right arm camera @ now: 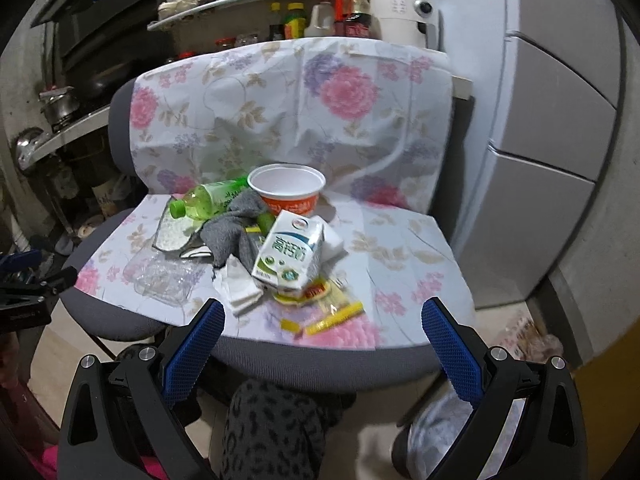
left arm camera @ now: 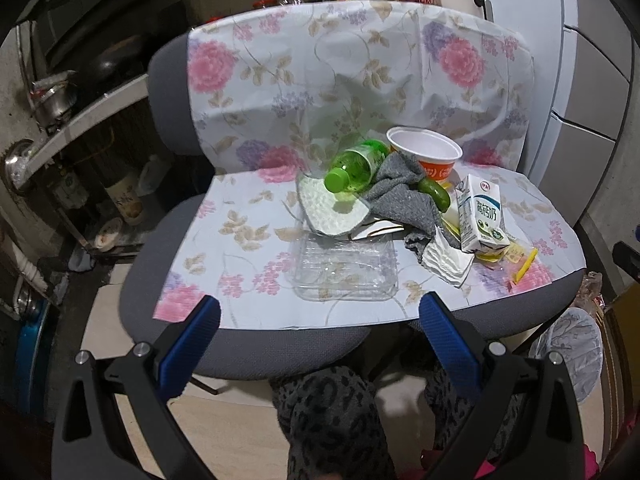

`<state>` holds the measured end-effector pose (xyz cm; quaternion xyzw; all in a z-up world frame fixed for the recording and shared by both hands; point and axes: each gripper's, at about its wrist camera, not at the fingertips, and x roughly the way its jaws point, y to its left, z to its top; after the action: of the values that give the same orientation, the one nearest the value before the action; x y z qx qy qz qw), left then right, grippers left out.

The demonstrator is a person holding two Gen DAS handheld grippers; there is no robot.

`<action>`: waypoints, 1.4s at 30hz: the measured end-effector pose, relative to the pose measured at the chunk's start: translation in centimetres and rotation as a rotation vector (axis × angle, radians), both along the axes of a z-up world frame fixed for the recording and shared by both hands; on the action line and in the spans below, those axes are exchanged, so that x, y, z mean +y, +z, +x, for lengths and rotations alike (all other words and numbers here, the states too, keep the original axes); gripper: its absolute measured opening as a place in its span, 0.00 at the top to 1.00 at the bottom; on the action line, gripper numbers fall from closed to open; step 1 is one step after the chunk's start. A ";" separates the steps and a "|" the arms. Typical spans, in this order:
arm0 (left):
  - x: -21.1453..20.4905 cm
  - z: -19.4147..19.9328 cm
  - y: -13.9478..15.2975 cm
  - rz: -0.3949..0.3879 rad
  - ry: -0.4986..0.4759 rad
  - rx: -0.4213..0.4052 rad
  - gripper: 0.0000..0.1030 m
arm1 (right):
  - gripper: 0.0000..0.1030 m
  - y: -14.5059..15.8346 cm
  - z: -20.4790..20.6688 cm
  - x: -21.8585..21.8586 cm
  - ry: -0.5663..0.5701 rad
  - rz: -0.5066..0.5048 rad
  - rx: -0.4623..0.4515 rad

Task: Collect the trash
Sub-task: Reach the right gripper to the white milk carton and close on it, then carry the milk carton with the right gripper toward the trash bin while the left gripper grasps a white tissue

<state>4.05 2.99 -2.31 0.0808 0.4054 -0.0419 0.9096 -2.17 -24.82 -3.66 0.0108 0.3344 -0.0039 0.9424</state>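
Note:
A pile of trash lies on a chair seat draped with a flowered cloth (left arm camera: 248,232) (right arm camera: 400,248). It holds a green plastic bottle (left arm camera: 354,168) (right arm camera: 208,200), an orange-and-white paper bowl (left arm camera: 426,152) (right arm camera: 288,188), a milk carton (left arm camera: 482,212) (right arm camera: 290,254), a grey rag (left arm camera: 404,196) (right arm camera: 232,228), a clear plastic tray (left arm camera: 346,268) (right arm camera: 164,276), folded white napkins (left arm camera: 446,260) (right arm camera: 240,288) and yellow wrappers (right arm camera: 332,316). My left gripper (left arm camera: 320,312) hangs open just short of the clear tray. My right gripper (right arm camera: 323,316) is open near the seat's front edge, below the carton. Neither holds anything.
A bin lined with a white bag (left arm camera: 572,344) (right arm camera: 436,436) stands on the floor right of the chair. The person's patterned trouser legs (left arm camera: 332,420) (right arm camera: 272,432) are below the grippers. A kitchen shelf with bottles (right arm camera: 304,20) stands behind, a fridge (right arm camera: 552,160) right, pots (left arm camera: 52,100) left.

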 end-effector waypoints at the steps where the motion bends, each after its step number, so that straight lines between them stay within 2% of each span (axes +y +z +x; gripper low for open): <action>1: -0.2 0.4 -0.4 -0.003 -0.008 0.004 0.06 | 0.06 0.0 0.5 0.2 0.011 0.007 -0.006; 6: -0.8 3.0 -3.2 0.017 0.008 0.040 0.06 | 0.06 -2.2 3.7 0.9 0.068 0.037 -0.040; 9: -0.8 4.7 -5.3 -0.044 -0.028 0.081 0.06 | 0.06 -4.1 6.3 1.2 0.090 0.066 0.009; 12: -0.9 6.5 -7.4 -0.038 -0.005 0.100 0.06 | 0.06 -6.2 8.9 1.9 0.102 0.057 0.029; 15: -0.8 7.8 -8.3 -0.059 0.014 0.110 0.06 | 0.08 -8.4 11.8 1.7 0.104 0.125 0.085; 17: -0.6 8.4 -8.6 -0.097 0.017 0.117 0.06 | 0.10 -9.4 13.2 1.4 0.098 0.168 0.099; 20: -0.4 9.3 -8.8 -0.139 0.017 0.121 0.06 | 0.08 -10.3 14.6 1.4 0.102 0.191 0.107; 25: -0.6 10.1 -9.5 -0.155 0.011 0.125 0.06 | 0.06 -12.5 16.5 1.0 0.054 0.253 0.166; 28: -1.0 10.1 -9.9 -0.147 -0.003 0.126 0.06 | 0.07 -13.7 17.4 1.3 0.039 0.247 0.193; 30: -1.2 9.9 -10.1 -0.145 -0.010 0.129 0.06 | 0.09 -13.8 17.8 1.6 0.036 0.223 0.183; 31: -1.2 9.8 -10.1 -0.147 -0.014 0.126 0.06 | 0.16 -13.8 18.0 1.7 0.034 0.213 0.176; 34: -1.1 9.1 -9.9 -0.147 -0.021 0.112 0.06 | 0.16 -13.4 18.2 1.7 0.029 0.220 0.172; 38: -1.2 8.0 -9.6 -0.152 -0.037 0.096 0.06 | 0.18 -10.8 17.1 1.6 0.037 0.184 0.076; 40: -1.5 7.6 -9.5 -0.147 -0.046 0.093 0.09 | 0.18 -9.2 16.3 0.9 0.032 0.189 0.033; 42: -2.1 7.1 -9.5 -0.145 -0.063 0.091 0.19 | 0.18 -7.4 14.9 -0.1 0.011 0.167 -0.019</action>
<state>11.12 0.88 -11.78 0.0257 0.4393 -0.1034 0.8920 12.72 -24.88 -11.02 0.0877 0.3248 0.0293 0.9412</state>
